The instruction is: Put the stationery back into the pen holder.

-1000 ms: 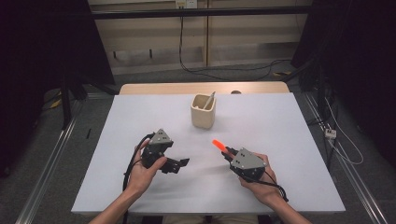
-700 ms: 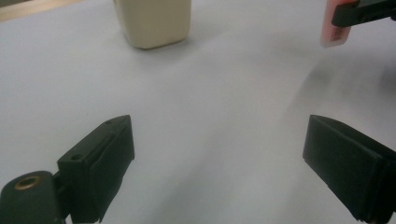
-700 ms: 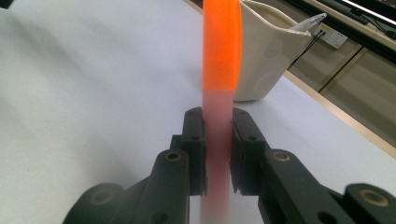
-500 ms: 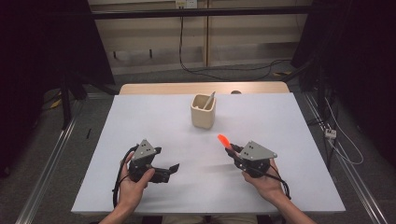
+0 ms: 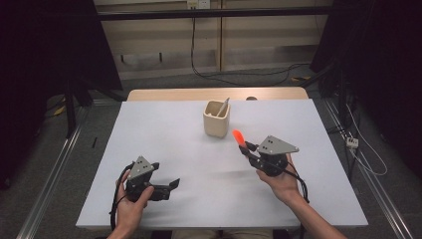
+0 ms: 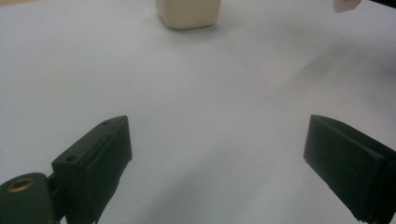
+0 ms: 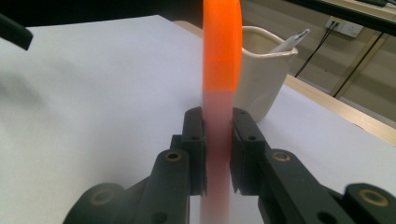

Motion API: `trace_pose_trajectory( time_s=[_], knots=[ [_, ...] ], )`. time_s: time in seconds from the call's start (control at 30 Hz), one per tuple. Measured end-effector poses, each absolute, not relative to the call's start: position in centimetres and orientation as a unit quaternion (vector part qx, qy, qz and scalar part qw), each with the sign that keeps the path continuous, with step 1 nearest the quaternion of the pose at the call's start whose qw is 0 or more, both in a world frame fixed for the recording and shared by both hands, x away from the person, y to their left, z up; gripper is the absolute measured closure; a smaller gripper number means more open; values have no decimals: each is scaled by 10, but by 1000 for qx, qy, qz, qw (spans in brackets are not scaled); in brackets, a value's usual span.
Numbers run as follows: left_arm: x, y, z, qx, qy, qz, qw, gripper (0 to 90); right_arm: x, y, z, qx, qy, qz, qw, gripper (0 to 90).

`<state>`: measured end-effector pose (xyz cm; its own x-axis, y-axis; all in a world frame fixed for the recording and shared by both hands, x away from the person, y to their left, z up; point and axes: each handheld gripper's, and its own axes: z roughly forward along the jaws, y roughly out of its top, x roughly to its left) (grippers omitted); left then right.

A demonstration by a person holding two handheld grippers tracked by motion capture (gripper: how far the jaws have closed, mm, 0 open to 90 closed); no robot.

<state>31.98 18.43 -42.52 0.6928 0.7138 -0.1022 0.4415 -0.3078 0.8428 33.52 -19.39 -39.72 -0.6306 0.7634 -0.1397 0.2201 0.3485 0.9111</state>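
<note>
My right gripper (image 5: 245, 148) is right of the table's centre, shut on a pale-handled utensil with an orange head (image 5: 237, 135) that points up towards the cream cup (image 5: 216, 122). In the right gripper view the jaws clamp the handle (image 7: 218, 144), and the orange head (image 7: 222, 46) rises in front of the cup (image 7: 261, 74). A pale utensil (image 5: 223, 106) leans inside the cup. My left gripper (image 5: 171, 186) sits low at the front left, open, with nothing between its jaws (image 6: 217, 154). Its view looks across bare table to the cup (image 6: 188, 11).
The white table (image 5: 164, 144) has a wooden strip along its far edge. Dark panels and cables stand behind and to both sides. A tip of the left gripper (image 7: 14, 30) shows at the upper left of the right gripper view.
My left gripper has drawn back to the front left, staying open. My right gripper has shifted right and lifted the orange-headed utensil closer to the cup.
</note>
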Motion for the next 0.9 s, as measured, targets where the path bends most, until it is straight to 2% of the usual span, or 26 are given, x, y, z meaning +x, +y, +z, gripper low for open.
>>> trace_pose_trajectory(
  time_s=[0.5,0.9],
  knots=[
    [314,190,-428,784,377,146,472,66,367,-188,-383,358,734,518,255,778],
    [308,186,-428,786,366,142,477,66,402,-181,-364,377,712,532,261,778]
  ],
)
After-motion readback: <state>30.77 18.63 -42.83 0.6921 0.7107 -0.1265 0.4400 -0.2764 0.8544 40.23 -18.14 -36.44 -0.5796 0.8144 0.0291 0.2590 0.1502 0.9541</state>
